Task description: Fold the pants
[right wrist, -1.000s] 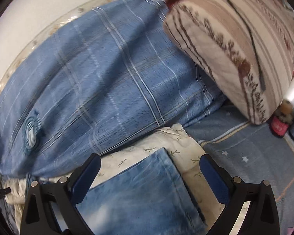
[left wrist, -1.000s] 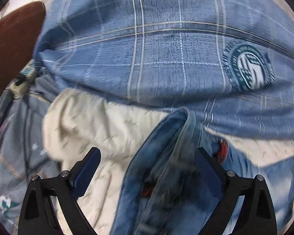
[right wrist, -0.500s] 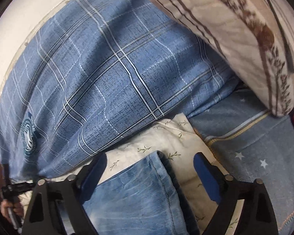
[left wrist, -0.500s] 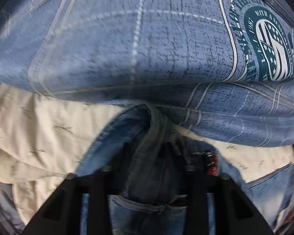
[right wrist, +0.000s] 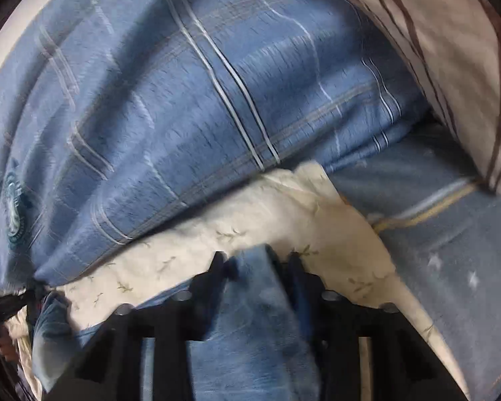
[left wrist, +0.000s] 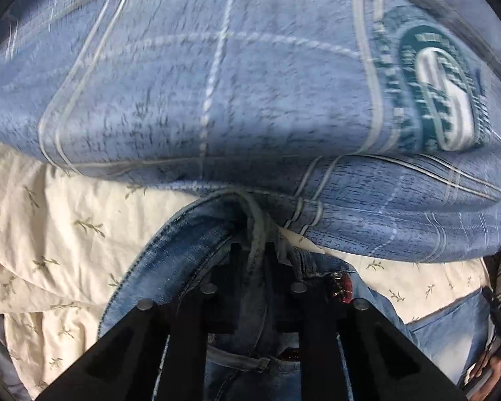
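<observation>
Bed scene: jeans (left wrist: 170, 260) flat on cream sheet (left wrist: 50, 234), far edge tucked right up against blue plaid pillow (left wrist: 217, 83), striped pillow (right wrist: 451, 50) beyond that on the right-hand side.

Changed in the last second: both grippers down from wide open onto the jeans edge nearest the plaid pillow. Left gripper (left wrist: 255, 250) now clamped shut on a bunched denim ridge at the waistband end, red tag (left wrist: 342, 285) just beside it. Right gripper (right wrist: 255, 260) still closing, denim hem corner between the jaws, pads look about on the fabric but blur hides true contact.

Meaning for task: looks like grasp phase nearly complete, two pinch points along the pillow-side edge. Likely next: lift and carry that edge away from the plaid pillow for the fold. Risk: right pinch shallow, could slip; sheet may get caught too.
</observation>
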